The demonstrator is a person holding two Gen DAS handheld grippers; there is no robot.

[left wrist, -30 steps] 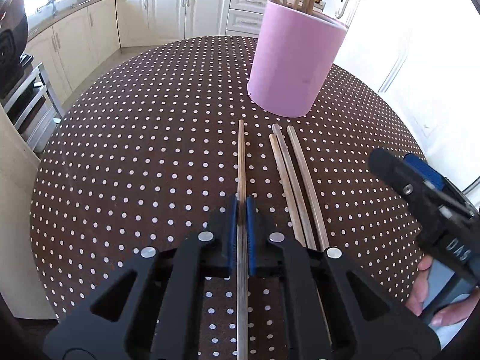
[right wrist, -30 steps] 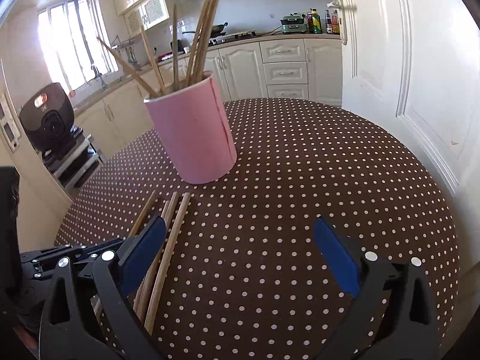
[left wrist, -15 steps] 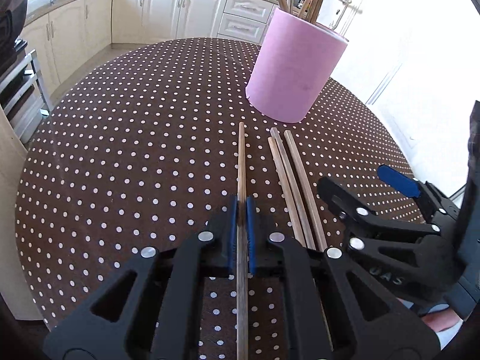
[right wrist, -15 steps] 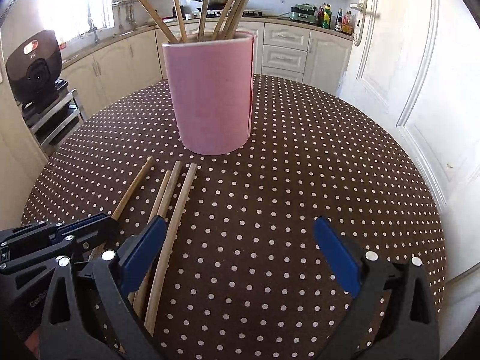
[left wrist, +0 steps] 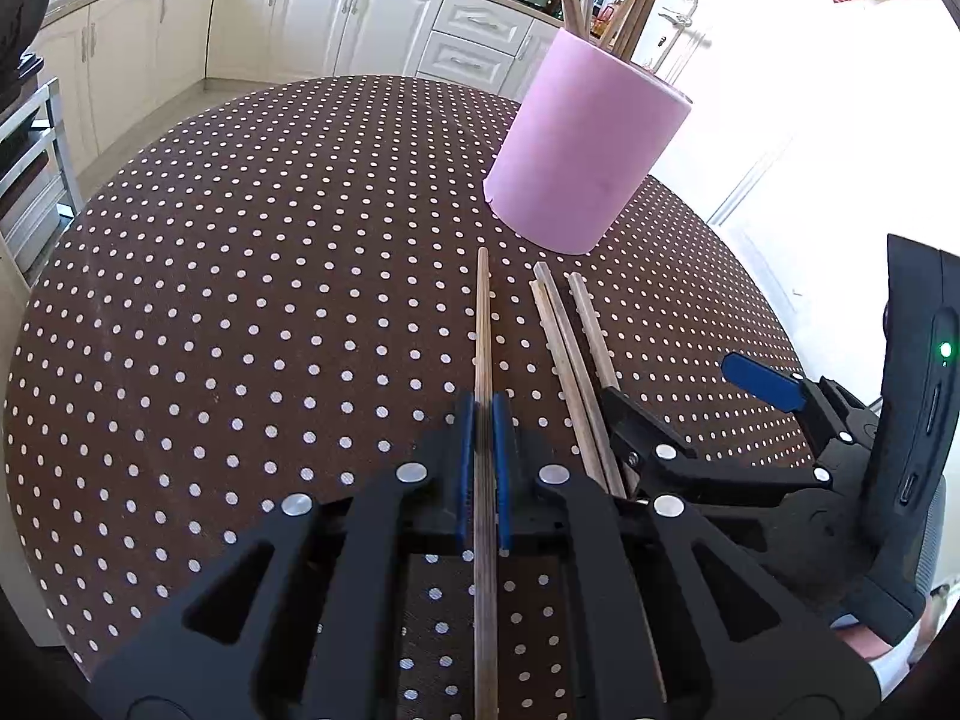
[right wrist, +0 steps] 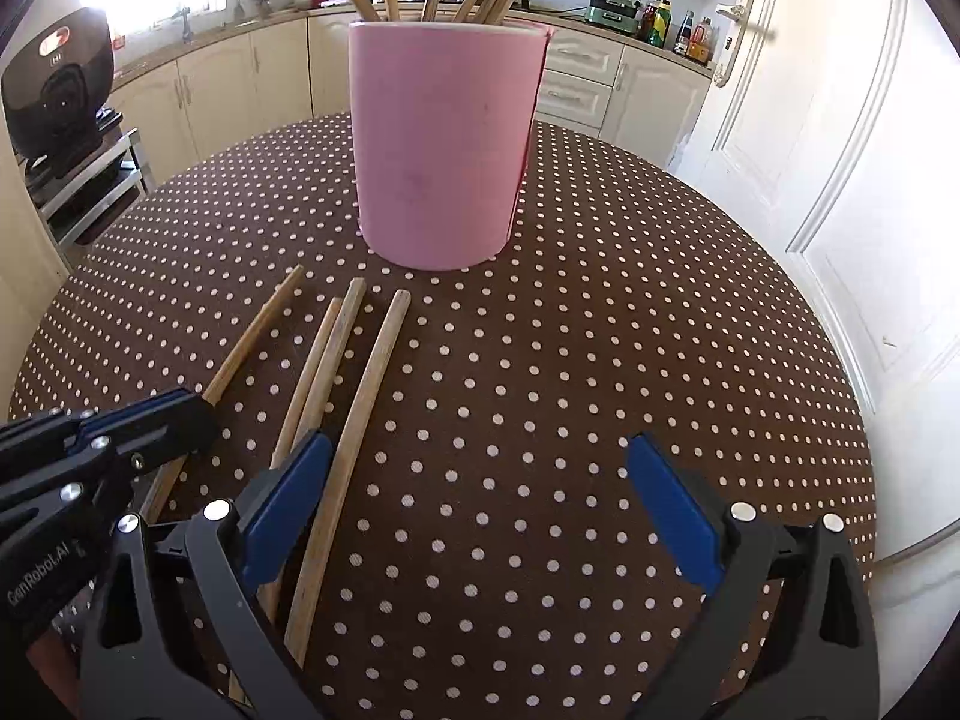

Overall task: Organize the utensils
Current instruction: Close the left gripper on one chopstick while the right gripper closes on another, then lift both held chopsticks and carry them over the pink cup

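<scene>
My left gripper (left wrist: 482,414) is shut on a wooden chopstick (left wrist: 482,330) that points toward the pink holder (left wrist: 585,150). Three more chopsticks (left wrist: 564,348) lie side by side just right of it on the dotted tablecloth (left wrist: 240,300). The right gripper (left wrist: 672,384) stands open beside them. In the right wrist view that gripper (right wrist: 480,450) is wide open; the rightmost chopstick (right wrist: 366,414) lies just inside its left finger, which covers part of the touching pair (right wrist: 327,354). The left gripper (right wrist: 180,414) holds its chopstick (right wrist: 252,342) at the left. The holder (right wrist: 444,150) has several chopsticks standing in it.
The round table's edge (right wrist: 840,420) curves close on the right, with a white door (right wrist: 840,150) behind it. A black appliance (right wrist: 57,90) sits on a rack at the left. Kitchen cabinets (left wrist: 360,18) line the back wall.
The right gripper has swung left and down, close beside the left gripper, and now stands over the loose chopsticks. The left gripper has shifted slightly, still shut on its chopstick.
</scene>
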